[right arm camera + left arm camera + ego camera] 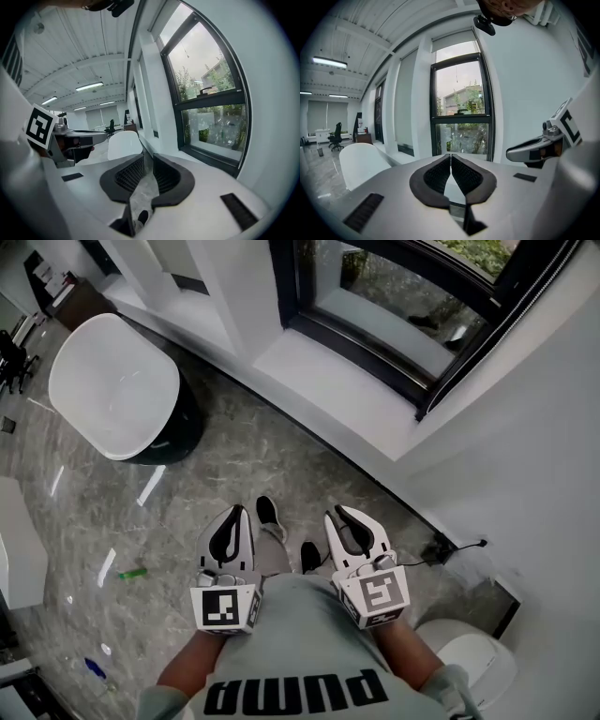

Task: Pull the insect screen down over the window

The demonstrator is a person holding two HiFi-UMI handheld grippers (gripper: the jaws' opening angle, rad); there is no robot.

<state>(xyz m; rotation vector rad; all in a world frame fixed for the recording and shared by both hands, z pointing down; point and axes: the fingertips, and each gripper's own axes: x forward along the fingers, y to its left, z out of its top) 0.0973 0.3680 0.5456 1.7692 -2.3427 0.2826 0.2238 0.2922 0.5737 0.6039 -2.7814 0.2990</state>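
Held at the waist, the left gripper (241,512) has its jaws pressed together, the right gripper (339,513) slightly spread, both empty. The dark-framed window (394,320), greenery showing through, stands well beyond them.

Qty: 2 grippers – left gripper (242,511), right gripper (337,513); 1 window (394,310); 1 white tub (112,385); 2 black shoes – left shoe (270,517), right shoe (309,556); 1 green obj (132,573), 1 blue obj (94,668) on floor (234,456)

Black-framed glass window (394,315): cropped by the head view's top edge, upper part out of sight. Small green item (132,573) and blue item (94,668) on grey marble floor (262,465): too small to identify. White round container (478,662): partly hidden behind pale grey sleeve (448,682).
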